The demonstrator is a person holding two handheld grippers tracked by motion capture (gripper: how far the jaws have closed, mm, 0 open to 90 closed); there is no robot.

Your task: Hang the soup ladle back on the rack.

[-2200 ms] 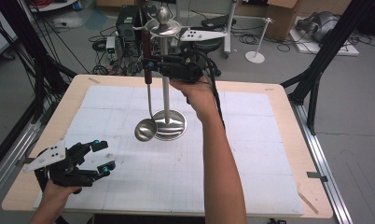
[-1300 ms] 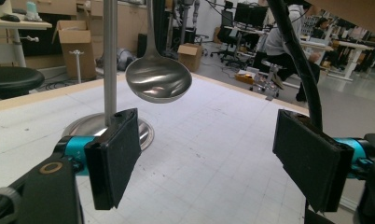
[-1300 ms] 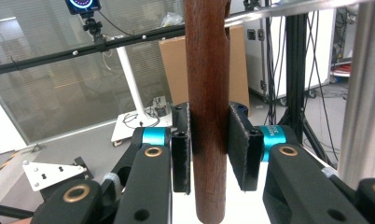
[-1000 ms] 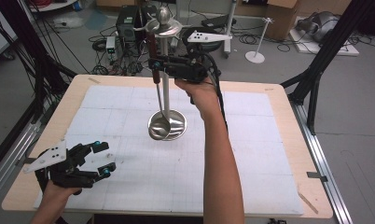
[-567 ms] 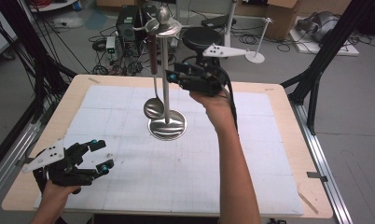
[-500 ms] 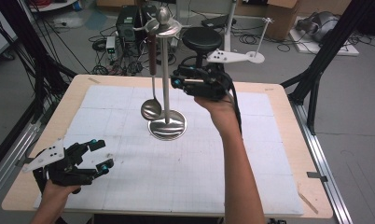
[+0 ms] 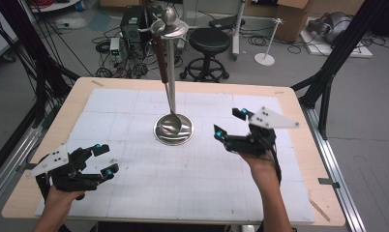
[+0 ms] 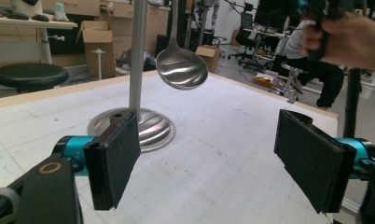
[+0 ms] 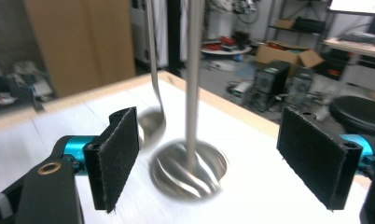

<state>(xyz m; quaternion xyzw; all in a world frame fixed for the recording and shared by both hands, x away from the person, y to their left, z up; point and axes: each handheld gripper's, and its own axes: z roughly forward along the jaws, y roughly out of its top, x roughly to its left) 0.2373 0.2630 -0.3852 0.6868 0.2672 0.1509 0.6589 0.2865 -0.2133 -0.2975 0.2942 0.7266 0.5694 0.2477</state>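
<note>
One wooden table carries one white gridded mat; I can read no writing on either, or on anything else on the table. At the middle of the mat stands one metal stand, a round base with a single upright pole. One ladle hangs from the hook at the top of the pole, its brown handle up high and its steel bowl just above the base, not touching the mat.

There are two grippers, each in a person's hand. The right gripper sits to the right of the stand, well apart from the ladle. Its jaws have just been opening and stand wide with nothing between them. The left gripper rests near the mat's front left corner, jaws likewise spread and empty.
</note>
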